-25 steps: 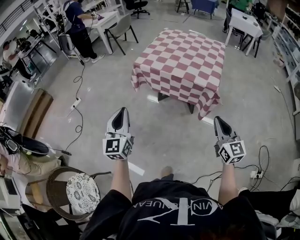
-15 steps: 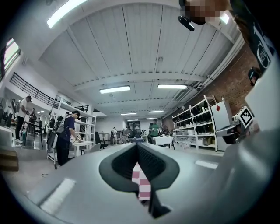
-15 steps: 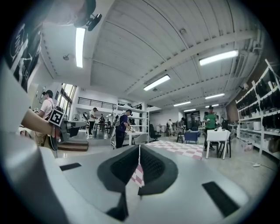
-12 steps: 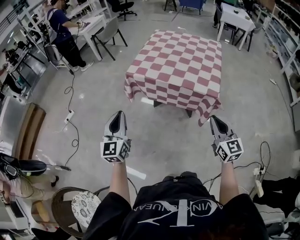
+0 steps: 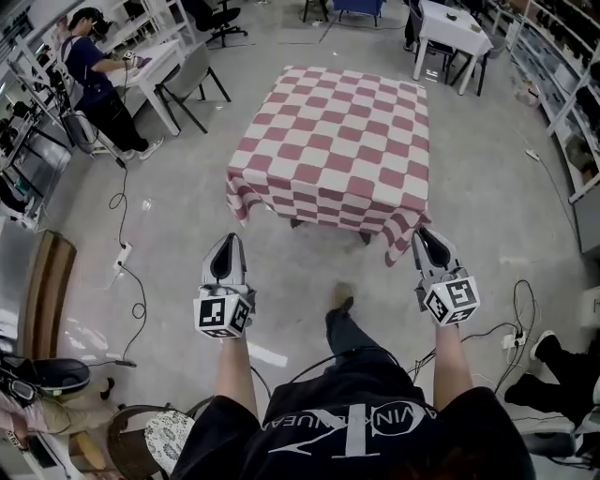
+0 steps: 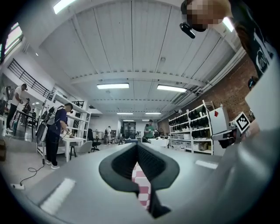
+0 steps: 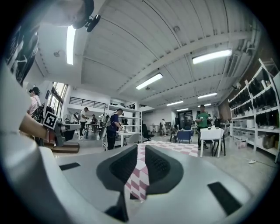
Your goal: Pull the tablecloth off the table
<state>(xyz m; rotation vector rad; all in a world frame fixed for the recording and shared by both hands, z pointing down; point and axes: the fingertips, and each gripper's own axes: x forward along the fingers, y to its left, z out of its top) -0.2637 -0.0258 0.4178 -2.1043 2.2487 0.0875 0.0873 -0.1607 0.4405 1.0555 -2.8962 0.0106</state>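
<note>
Jaws of left gripper [image 5: 226,244] closed tip to tip, gripping nothing; in the left gripper view [image 6: 137,147], only a strip of checked cloth seen through the slit below the tips. Jaws of right gripper [image 5: 425,234] likewise pressed together and empty; same checked strip seen through the slit in the right gripper view [image 7: 141,148].

Tablecloth [image 5: 333,141], red-and-white check, spread flat over the whole top of the table [image 5: 365,238], hanging down past every edge, with corners drooping lowest at near left and near right. Only dark legs of the table visible under the near hem.

Both grippers held level and pointing at the table's near edge: left one short of the near-left corner and apart from the cloth, right one just beside the hanging near-right corner, contact not discernible.

Outward on the concrete floor [image 5: 169,216]: holder's shoe [image 5: 342,302] between the grippers; cable [image 5: 127,272] trailing along the left; power strip [image 5: 507,338] at the right. Beyond the table's far-right corner, a white table [image 5: 450,28]. At far left, a person [image 5: 94,89] standing at a white desk [image 5: 155,66].
</note>
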